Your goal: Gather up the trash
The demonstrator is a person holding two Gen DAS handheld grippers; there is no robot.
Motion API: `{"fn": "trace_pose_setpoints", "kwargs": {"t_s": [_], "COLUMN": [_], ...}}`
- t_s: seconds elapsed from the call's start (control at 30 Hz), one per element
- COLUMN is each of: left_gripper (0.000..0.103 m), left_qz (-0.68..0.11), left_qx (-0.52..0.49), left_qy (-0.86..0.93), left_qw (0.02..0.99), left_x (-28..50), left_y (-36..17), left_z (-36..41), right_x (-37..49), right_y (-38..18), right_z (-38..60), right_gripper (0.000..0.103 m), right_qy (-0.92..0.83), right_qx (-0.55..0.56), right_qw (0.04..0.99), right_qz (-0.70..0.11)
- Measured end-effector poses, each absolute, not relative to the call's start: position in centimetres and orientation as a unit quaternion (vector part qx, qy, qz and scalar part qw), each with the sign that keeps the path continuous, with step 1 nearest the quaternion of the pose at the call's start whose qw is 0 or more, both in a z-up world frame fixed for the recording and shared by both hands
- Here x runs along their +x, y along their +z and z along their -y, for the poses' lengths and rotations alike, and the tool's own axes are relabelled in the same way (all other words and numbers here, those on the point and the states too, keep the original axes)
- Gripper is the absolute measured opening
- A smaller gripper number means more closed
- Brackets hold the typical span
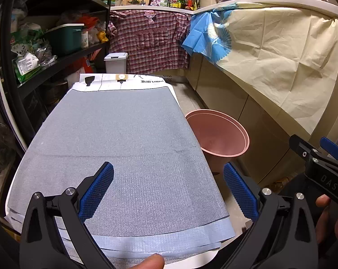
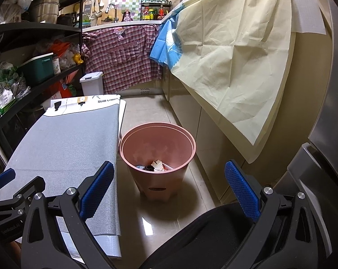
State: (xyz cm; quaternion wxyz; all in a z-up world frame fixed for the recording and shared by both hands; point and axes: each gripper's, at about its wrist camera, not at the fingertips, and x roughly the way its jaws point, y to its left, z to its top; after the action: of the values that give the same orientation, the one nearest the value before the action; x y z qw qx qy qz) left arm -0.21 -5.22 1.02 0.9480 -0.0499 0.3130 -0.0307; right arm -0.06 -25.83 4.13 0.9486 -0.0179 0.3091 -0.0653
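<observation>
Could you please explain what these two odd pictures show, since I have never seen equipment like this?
There is no robot here: a person holds a two-finger clamp in each hand, each with a wide-angle camera looking along its fingers. One picture comes from the left gripper, above a table covered by a grey mat. The other comes from the right gripper, aimed at a pink bin on the floor beside the table, with scraps of trash at its bottom. Both grippers are open and hold nothing. No loose trash shows on the mat.

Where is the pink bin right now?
The pink bin stands on the floor just right of the grey-covered table, centre of the right wrist view.
</observation>
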Motion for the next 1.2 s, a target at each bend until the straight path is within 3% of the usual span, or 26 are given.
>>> {"fn": "trace_pose_setpoints", "kwargs": {"t_s": [1.2], "left_gripper": [0.095], "left_qz": [-0.308], "left_qx": [-0.046], "left_qy": [-0.045], "left_qw": [0.949], "left_x": [-0.21], "left_y": [0.87], "left_z": [5.94], "right_x": [-0.03], "right_y": [4.10], "right_z": [25.84], "right_gripper": [0.097], "right_qy": [-0.066], "right_qx": [-0.018], "right_qw": [0.949], "right_qz": [-0.309]}}
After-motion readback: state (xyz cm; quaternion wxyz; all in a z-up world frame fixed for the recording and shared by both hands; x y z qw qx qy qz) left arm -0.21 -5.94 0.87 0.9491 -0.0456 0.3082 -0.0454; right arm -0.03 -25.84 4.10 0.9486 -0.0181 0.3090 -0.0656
